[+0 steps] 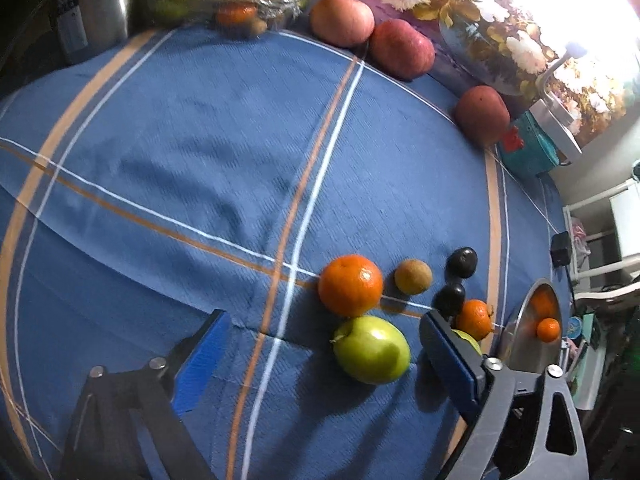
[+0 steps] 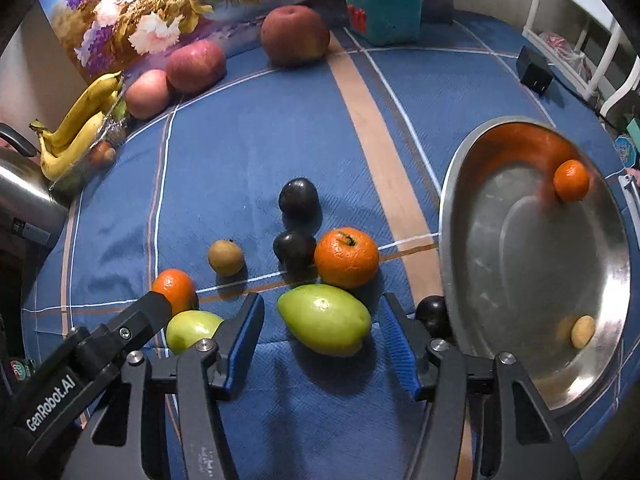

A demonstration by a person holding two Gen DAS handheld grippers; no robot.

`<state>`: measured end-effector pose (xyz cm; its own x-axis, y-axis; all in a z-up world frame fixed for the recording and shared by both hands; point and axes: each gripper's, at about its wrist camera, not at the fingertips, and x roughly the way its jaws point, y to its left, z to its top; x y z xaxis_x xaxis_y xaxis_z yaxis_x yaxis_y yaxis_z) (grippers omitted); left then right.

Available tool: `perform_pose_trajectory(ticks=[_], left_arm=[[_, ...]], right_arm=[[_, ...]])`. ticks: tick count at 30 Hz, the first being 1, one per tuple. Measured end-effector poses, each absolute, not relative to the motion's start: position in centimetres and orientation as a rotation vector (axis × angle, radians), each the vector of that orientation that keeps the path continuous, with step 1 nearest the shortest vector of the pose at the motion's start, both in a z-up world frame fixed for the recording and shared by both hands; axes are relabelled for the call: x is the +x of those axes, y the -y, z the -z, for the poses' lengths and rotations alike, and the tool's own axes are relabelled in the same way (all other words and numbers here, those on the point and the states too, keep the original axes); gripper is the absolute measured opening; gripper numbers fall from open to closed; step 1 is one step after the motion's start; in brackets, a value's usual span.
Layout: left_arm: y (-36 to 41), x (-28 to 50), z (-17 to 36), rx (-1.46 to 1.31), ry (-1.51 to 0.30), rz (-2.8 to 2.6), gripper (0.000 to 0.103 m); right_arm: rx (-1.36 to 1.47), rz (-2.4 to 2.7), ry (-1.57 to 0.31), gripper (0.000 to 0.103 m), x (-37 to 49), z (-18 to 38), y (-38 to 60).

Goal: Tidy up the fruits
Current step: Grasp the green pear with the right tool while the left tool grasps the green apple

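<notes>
Steel bowl [image 2: 532, 264] parked at the bench's right edge, already holding a small orange [image 2: 571, 186] and a little tan fruit [image 2: 583, 331]. Green mango [image 2: 324, 319] near the front edge, dead ahead of the right gripper [image 2: 322, 354], released wide. Best bet: straddle the long sides, squeeze gently. Left gripper [image 1: 320, 364] also released, empty, beside a green apple [image 1: 372, 350].

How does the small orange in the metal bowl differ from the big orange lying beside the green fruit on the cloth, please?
The small orange sits inside the metal bowl, near its far rim; the big orange lies on the blue cloth. The small orange stands alone, while the big orange is plainly larger and touches a dark plum. Both are round and bright orange.
</notes>
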<state>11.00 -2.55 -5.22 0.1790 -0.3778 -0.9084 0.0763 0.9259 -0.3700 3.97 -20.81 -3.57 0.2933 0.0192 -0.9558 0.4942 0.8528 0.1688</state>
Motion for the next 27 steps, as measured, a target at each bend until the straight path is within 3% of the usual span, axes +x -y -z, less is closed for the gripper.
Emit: perform_pose_trajectory(ticks=[7,15,20,27], left_arm=[[3.4,10.7,5.9,-0.292,-1.388,0.353,0.087],[2.9,10.4,6.9,-0.426,-1.445,0.370,0.072],[2.4,10.1,7.2,-0.512,-1.455,0.390,0.048],[2.0,9.8,7.5,-0.576,-1.462,0.396,0.045]], right_arm=[[0.501,0.341,-1.248,0.057,4.0,4.5,20.9],[0.513,0.341,-1.247,0.056,4.2,4.8,20.9],[0.504,0.339,-1.249,0.056,4.1,4.8,20.8],[0.494,0.335,-1.248,0.055,4.1,4.9,20.5]])
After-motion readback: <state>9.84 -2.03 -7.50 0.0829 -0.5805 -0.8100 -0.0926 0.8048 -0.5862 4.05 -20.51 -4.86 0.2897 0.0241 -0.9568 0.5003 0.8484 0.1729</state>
